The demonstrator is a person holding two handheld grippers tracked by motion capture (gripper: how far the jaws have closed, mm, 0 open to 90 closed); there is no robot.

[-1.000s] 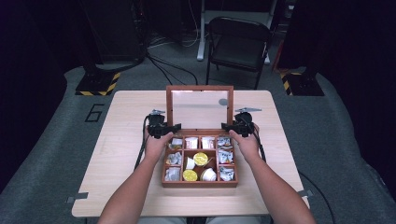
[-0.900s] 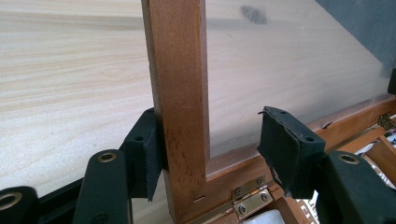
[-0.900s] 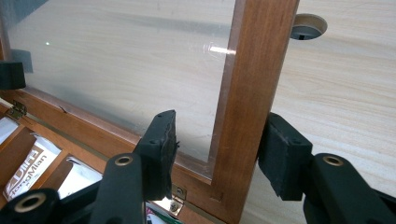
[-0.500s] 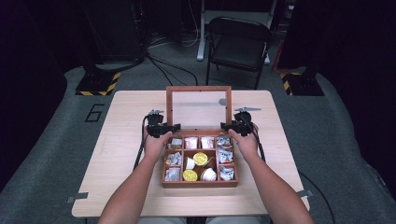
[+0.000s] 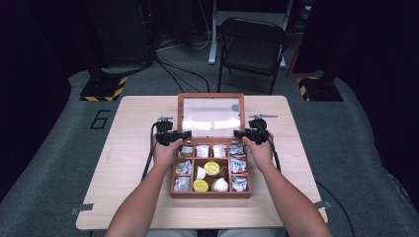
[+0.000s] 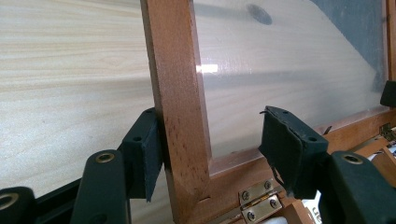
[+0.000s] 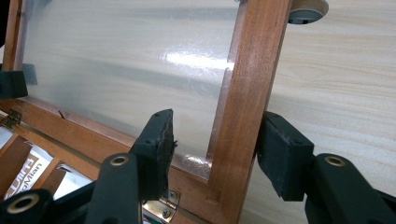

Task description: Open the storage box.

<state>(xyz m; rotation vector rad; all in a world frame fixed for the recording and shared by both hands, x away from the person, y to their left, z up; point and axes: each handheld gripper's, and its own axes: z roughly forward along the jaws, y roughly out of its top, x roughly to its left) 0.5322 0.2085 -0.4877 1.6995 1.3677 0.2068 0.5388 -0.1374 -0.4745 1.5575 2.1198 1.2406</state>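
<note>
Claws straddle the lid's side rails so both ends move together. Left claw, just opening, is spread around the left rail, one pad touching; right claw likewise. Lid stands open behind the box, mid-tabletop, long axis crosswise, facing the person.

A black folding chair stands beyond the wooden table, cables nearby.
</note>
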